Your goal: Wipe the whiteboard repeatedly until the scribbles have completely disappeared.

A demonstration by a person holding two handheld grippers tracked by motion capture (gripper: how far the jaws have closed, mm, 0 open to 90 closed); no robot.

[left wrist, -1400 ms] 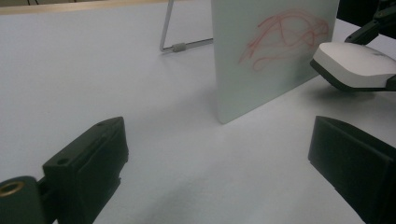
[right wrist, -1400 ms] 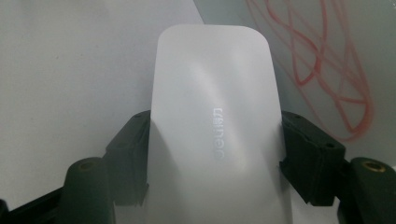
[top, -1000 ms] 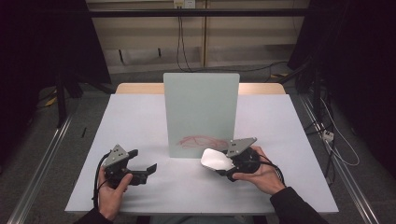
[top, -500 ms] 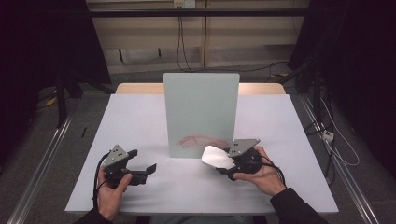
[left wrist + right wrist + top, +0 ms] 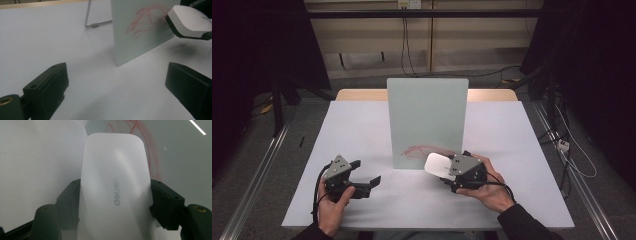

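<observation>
High view: the right gripper (image 5: pixel 451 172) grasps a white eraser (image 5: pixel 438 165) just before the lower edge of the upright whiteboard (image 5: pixel 427 115) on the table (image 5: pixel 362 125), near the red scribble (image 5: pixel 422 150); the left gripper (image 5: pixel 364 182) rests apart, holding nothing

Left gripper view: its jaws stand wide, and the scribble (image 5: pixel 147 17) looks whole, so wiping seems yet to begin

Right gripper view: both jaws clamp the eraser (image 5: pixel 115 187) by its sides, its nose toward the red lines (image 5: pixel 147 147)
</observation>
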